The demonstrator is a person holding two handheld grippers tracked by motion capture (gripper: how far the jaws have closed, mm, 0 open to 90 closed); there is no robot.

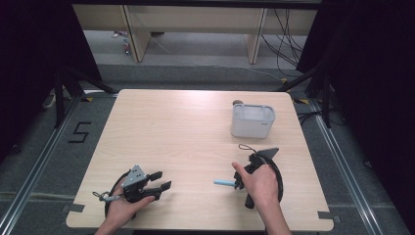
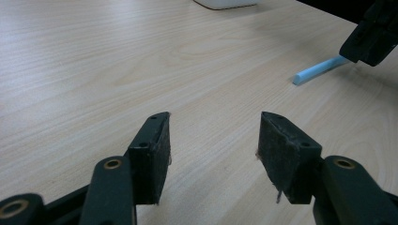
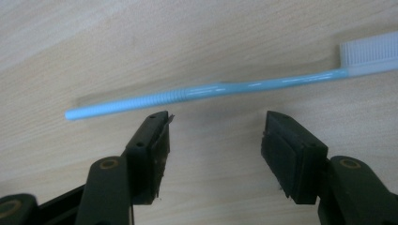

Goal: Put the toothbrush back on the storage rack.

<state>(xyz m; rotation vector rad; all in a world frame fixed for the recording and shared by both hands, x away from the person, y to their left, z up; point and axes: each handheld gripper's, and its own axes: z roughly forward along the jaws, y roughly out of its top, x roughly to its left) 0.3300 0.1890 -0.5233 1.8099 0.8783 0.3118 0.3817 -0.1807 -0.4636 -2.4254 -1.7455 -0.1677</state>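
While the right claw [image 3: 216, 136] hangs spread just short of the blue toothbrush [image 3: 211, 89] lying flat on the tabletop [image 1: 186, 127], nothing sits between its jaws. Well apart, the left claw [image 2: 213, 140] rests low — also spread, gripping nothing.

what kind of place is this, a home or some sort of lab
Most likely a lab or recording studio, not a home: a bare wooden table ringed by black curtains, loose cables on the floor, and a "5" taped beside it. A person holds handheld grippers near a toothbrush.
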